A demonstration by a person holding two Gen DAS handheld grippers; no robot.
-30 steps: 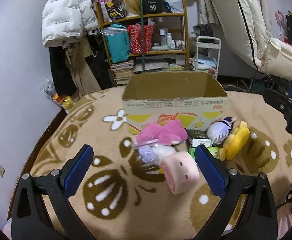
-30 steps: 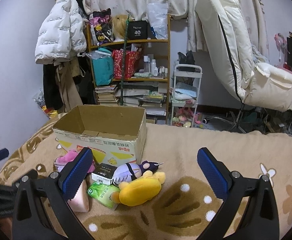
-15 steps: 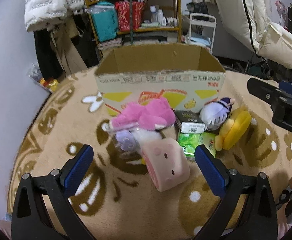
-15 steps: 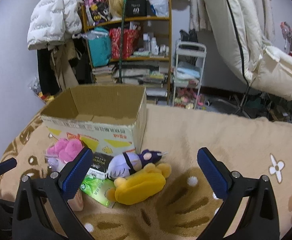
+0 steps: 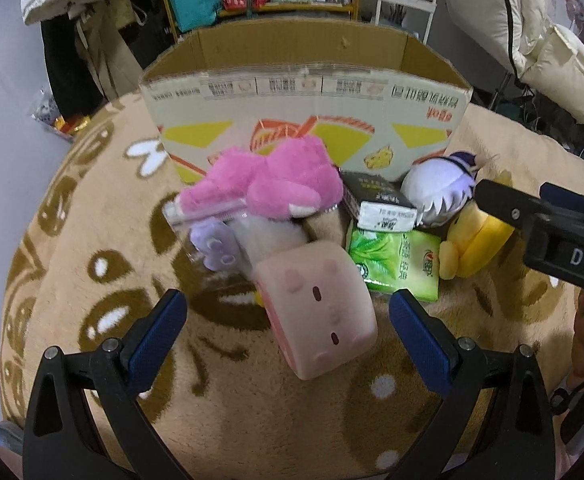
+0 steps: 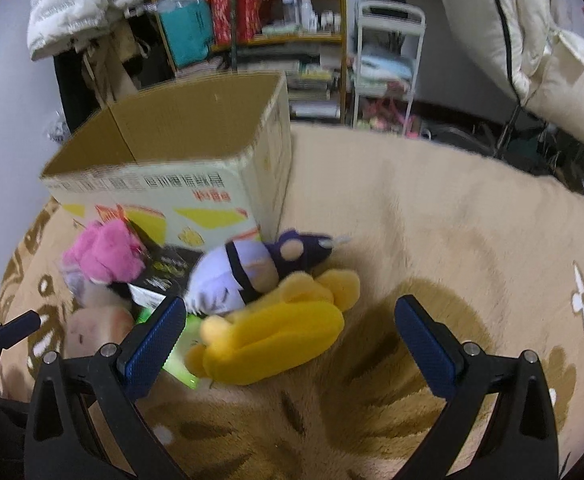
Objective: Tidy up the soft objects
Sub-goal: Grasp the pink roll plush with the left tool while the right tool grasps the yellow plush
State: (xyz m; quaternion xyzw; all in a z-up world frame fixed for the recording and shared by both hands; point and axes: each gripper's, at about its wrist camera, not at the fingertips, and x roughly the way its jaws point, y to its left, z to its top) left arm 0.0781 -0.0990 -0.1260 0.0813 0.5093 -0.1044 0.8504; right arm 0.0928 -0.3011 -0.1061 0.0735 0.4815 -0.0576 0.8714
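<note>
Here, pink block plush (image 5: 319, 307): squared, soft, printed dots, tilted.

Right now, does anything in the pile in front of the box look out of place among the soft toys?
Yes. Between the pink plush and the yellow plush lie a dark carton and a green packet; both look like packaged goods, not soft toys.

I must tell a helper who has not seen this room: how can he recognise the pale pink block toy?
Find the open cardboard box on the tan rug. In the pile before it, the pale pink block-shaped plush lies nearest the left gripper. Only it is boxy, with darker pink spots.
</note>
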